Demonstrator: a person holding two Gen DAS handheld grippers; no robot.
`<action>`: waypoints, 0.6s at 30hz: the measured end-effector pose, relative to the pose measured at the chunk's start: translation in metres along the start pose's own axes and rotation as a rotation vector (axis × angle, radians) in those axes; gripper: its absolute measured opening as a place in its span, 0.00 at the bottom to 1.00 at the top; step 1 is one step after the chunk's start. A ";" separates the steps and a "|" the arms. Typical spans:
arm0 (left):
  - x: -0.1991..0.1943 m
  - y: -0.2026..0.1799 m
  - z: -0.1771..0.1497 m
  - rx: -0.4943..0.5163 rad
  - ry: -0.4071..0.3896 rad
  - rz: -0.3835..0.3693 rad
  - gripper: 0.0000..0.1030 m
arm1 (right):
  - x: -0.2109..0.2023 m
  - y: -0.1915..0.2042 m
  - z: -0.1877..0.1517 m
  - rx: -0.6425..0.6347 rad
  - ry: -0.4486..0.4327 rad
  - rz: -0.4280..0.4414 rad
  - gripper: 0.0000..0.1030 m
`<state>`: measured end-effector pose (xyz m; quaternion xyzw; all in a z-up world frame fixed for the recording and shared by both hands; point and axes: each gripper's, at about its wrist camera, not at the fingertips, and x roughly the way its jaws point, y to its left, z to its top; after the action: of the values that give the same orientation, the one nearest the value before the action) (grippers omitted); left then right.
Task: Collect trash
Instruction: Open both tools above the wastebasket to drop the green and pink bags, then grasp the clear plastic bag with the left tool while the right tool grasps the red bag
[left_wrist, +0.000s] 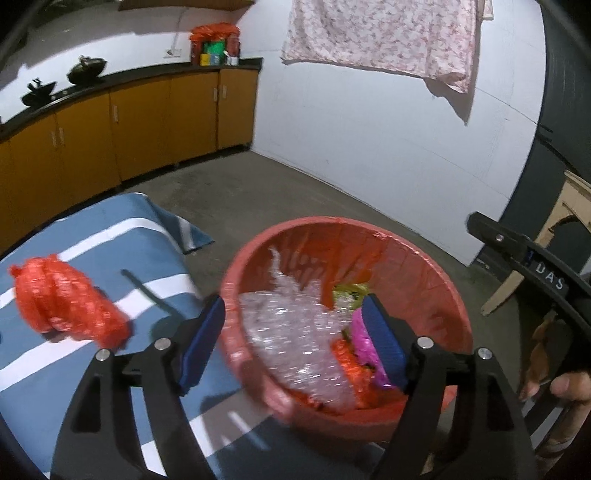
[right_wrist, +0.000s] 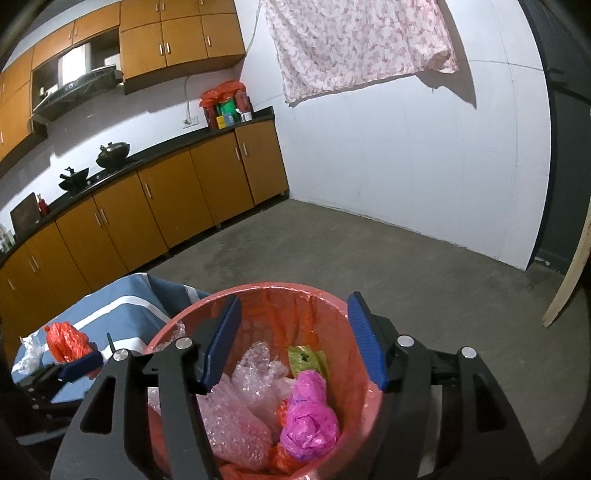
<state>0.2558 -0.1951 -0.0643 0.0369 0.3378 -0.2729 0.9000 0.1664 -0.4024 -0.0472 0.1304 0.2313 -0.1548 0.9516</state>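
A red bin (left_wrist: 424, 273) (right_wrist: 314, 295) with an orange liner stands beside a table with a blue-and-white striped cloth (left_wrist: 122, 236) (right_wrist: 125, 310). The bin holds bubble wrap (left_wrist: 295, 332) (right_wrist: 236, 424), a pink bag (left_wrist: 364, 336) (right_wrist: 308, 417), a green wrapper (left_wrist: 347, 295) (right_wrist: 306, 360) and orange scraps. An orange crumpled bag (left_wrist: 66, 302) (right_wrist: 66, 341) lies on the cloth. My left gripper (left_wrist: 295, 332) is open and empty over the bin's near rim. My right gripper (right_wrist: 293, 339) is open and empty above the bin. The left gripper's fingertip (right_wrist: 83, 365) shows near the orange bag.
White crumpled plastic (right_wrist: 29, 352) lies at the cloth's left end. Orange kitchen cabinets (left_wrist: 110, 122) (right_wrist: 166, 199) with a black counter line the left wall. A floral cloth (left_wrist: 380, 33) (right_wrist: 362, 44) hangs on the white wall. A wooden piece (left_wrist: 569, 218) leans at the right.
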 end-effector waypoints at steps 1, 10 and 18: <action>-0.006 0.005 -0.002 -0.004 -0.009 0.025 0.75 | -0.001 0.001 0.000 -0.005 0.001 -0.002 0.64; -0.062 0.053 -0.020 -0.033 -0.072 0.225 0.87 | -0.018 0.042 -0.003 -0.110 -0.019 0.019 0.88; -0.105 0.145 -0.056 -0.136 -0.022 0.469 0.92 | -0.018 0.105 -0.010 -0.185 0.022 0.165 0.91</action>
<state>0.2328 -0.0092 -0.0586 0.0508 0.3276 -0.0334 0.9429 0.1850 -0.2984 -0.0288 0.0624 0.2436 -0.0527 0.9664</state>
